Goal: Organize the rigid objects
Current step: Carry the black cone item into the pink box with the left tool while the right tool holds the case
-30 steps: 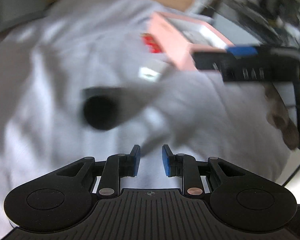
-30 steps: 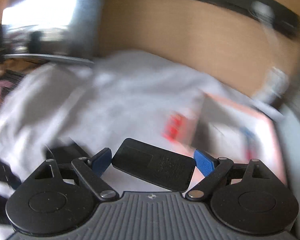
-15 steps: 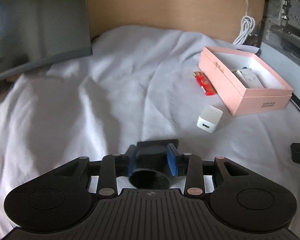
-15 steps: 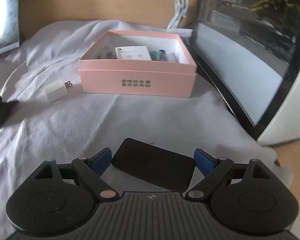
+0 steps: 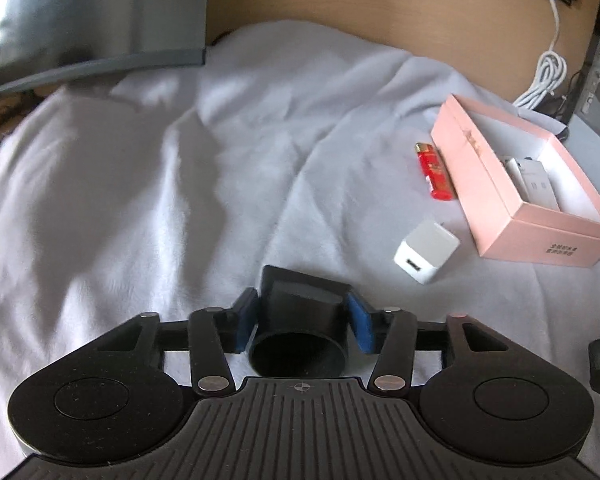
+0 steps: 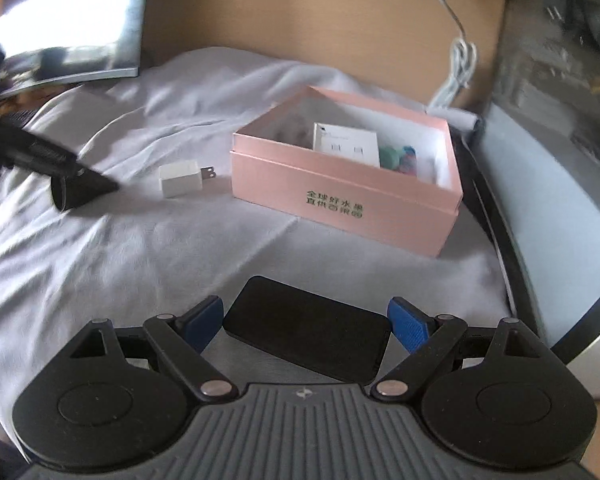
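Note:
My left gripper [image 5: 302,322] is shut on a black cup-shaped object [image 5: 300,320], held low over the white cloth [image 5: 140,200]; it also shows in the right wrist view [image 6: 76,188]. My right gripper [image 6: 306,330] holds a flat black slab [image 6: 306,338] between its blue pads, its jaws wide. The open pink box [image 5: 512,184] stands on the cloth and holds a white carton [image 6: 346,144] and small coloured items [image 6: 400,158]. A white charger cube [image 5: 426,252] and a red lighter [image 5: 434,176] lie left of the box.
A curved monitor [image 5: 80,20] stands at the back left and another screen [image 6: 540,220] at the right. A white cable [image 5: 544,76] hangs against the wooden back wall [image 5: 340,8]. The cloth is wrinkled.
One second ago both views were blurred from fast motion and the left jaws held nothing. Now the left gripper grips the black object. The right view has swung left, slab unchanged.

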`<state>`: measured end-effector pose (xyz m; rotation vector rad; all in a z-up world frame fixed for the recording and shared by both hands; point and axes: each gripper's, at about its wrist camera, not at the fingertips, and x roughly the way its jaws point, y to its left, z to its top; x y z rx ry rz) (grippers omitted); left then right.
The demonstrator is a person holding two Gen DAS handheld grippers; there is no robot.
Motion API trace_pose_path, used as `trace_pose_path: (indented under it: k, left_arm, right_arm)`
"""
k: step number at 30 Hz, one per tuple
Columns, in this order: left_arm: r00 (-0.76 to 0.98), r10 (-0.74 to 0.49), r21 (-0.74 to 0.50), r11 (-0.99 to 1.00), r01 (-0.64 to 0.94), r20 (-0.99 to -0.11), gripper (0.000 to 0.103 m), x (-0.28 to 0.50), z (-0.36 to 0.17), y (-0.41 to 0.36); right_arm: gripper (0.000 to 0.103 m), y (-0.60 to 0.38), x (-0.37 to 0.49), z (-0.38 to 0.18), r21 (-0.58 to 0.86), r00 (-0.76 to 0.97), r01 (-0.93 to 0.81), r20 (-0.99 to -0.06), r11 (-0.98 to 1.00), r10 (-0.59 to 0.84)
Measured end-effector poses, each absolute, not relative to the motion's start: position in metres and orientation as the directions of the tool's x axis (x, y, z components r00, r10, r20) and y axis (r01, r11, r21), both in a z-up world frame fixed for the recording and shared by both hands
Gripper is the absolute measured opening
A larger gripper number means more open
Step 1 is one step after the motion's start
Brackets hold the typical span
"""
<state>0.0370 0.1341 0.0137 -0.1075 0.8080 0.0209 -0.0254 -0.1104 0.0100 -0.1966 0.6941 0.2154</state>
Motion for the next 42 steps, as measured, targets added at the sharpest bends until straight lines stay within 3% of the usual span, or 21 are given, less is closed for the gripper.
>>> trace_pose_path:
  k: [12, 22, 26, 28, 30, 37, 42]
  left_arm:
    - [0.684, -0.163, -0.200, 0.980, 0.025, -0.712, 0.051, -0.021, 0.017, 0.031]
    - [0.629, -0.262, -0.202, 0.965, 0.166, -0.732, 0.051, -0.026, 0.020, 0.027]
    - [0.584, -0.315, -0.255, 0.949, 0.186, -0.748, 0.051, -0.026, 0.013, 0.039]
    - [0.567, -0.340, -0.270, 0.940, 0.207, -0.750, 0.051, -0.027, 0.011, 0.042]
    - [0.556, -0.362, -0.278, 0.932, 0.233, -0.748, 0.051, -0.027, 0.011, 0.044]
    - [0.481, -0.428, -0.271, 0.892, 0.362, -0.765, 0.051, -0.028, 0.016, 0.027]
    - [0.476, -0.489, -0.289, 0.854, 0.433, -0.731, 0.051, -0.024, 0.051, 0.007]
  right_arm:
    - [0.089, -0.149, -0.017, 0.004, -0.074, 0.685, -0.440, -0.673, 0.895, 0.281]
    - [0.090, -0.131, -0.006, -0.009, -0.037, 0.659, -0.346, -0.721, 0.938, 0.215]
    - [0.098, -0.132, -0.004, -0.013, -0.002, 0.664, -0.265, -0.725, 0.964, 0.181]
    - [0.097, -0.131, -0.003, -0.013, 0.006, 0.667, -0.234, -0.727, 0.972, 0.165]
    - [0.090, -0.128, -0.004, -0.012, 0.011, 0.673, -0.214, -0.723, 0.977, 0.156]
    - [0.090, -0.126, -0.018, 0.014, 0.007, 0.676, -0.239, -0.717, 0.971, 0.171]
    - [0.090, -0.138, -0.048, 0.050, -0.055, 0.714, -0.280, -0.679, 0.959, 0.170]
